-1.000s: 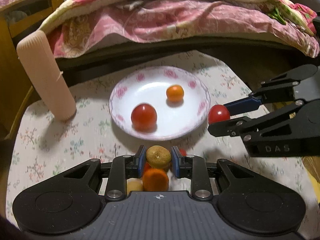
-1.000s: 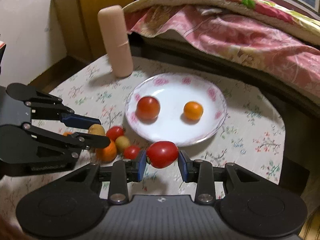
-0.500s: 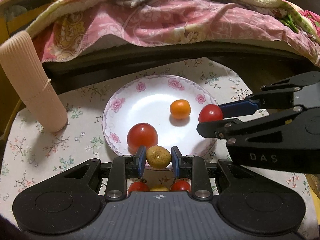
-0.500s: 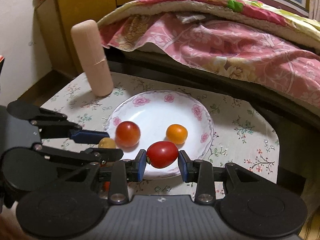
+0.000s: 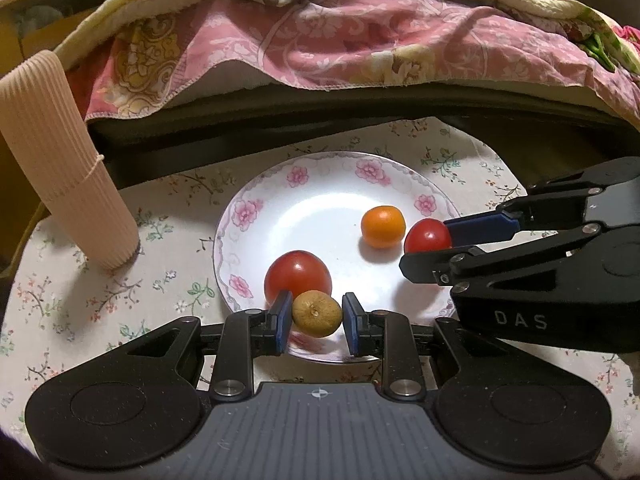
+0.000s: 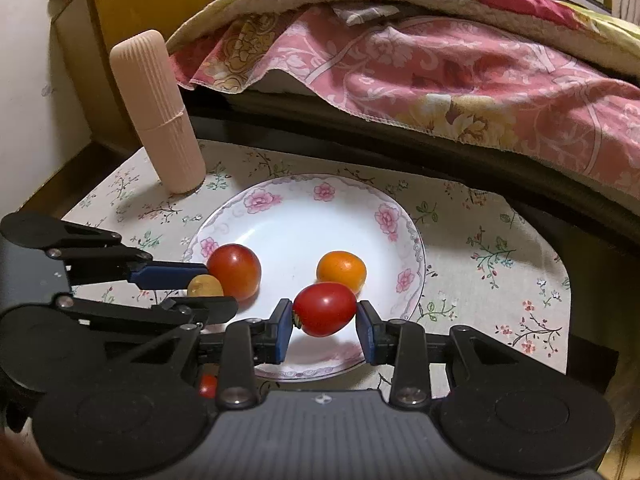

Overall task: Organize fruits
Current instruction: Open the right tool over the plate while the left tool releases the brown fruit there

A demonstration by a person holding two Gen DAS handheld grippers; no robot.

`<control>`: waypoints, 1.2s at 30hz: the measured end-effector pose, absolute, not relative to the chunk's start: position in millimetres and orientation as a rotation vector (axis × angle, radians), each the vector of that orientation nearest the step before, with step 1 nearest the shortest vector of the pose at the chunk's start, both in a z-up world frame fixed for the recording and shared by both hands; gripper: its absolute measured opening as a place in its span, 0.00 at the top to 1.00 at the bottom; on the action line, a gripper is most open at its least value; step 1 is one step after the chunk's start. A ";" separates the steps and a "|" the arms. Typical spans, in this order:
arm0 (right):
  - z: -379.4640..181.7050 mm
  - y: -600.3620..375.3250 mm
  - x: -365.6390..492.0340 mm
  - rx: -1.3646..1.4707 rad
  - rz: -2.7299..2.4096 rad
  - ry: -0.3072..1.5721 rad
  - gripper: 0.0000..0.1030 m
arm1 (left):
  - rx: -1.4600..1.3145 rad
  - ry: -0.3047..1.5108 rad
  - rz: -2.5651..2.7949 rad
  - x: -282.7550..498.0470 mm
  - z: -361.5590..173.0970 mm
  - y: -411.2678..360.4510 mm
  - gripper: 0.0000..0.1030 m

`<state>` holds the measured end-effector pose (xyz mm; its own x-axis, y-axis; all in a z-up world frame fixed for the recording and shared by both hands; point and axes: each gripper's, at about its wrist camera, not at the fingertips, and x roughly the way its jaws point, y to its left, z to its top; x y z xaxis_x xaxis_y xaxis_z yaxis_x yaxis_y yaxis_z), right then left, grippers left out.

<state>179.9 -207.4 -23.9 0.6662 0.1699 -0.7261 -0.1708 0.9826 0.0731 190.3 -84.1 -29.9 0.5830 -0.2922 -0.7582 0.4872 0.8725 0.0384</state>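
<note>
A white plate with pink flowers (image 5: 280,216) (image 6: 304,216) holds a large red tomato (image 5: 298,274) (image 6: 234,270) and a small orange fruit (image 5: 382,226) (image 6: 341,268). My left gripper (image 5: 316,316) (image 6: 200,286) is shut on a small yellow-brown fruit (image 5: 317,314) (image 6: 205,286) over the plate's near rim, beside the large tomato. My right gripper (image 6: 324,312) (image 5: 426,242) is shut on a red tomato (image 6: 324,309) (image 5: 427,236) over the plate's near right part, close to the orange fruit.
A tall ribbed beige cylinder (image 5: 60,160) (image 6: 158,112) stands on the floral tablecloth (image 5: 80,280) left of the plate. A bed with a pink quilt (image 5: 340,32) lies behind the table. One red fruit (image 6: 208,386) shows on the cloth under my right gripper.
Both grippers moved forward with their fruits from the table's near side to over the plate. The loose fruits on the cloth dropped out of the left wrist view.
</note>
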 end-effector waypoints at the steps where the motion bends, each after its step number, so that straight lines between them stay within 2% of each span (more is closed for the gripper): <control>1: -24.8 -207.8 180.9 0.005 0.192 0.822 0.65 | 0.253 0.831 -0.458 190.0 -29.8 -83.9 0.65; 7: -24.2 -209.1 181.6 0.020 0.184 0.808 0.65 | 0.235 0.838 -0.447 191.6 -30.4 -81.7 0.58; 36: -10.6 -203.5 166.3 0.044 0.226 0.767 0.64 | 0.220 0.821 -0.444 177.3 -13.1 -65.2 0.50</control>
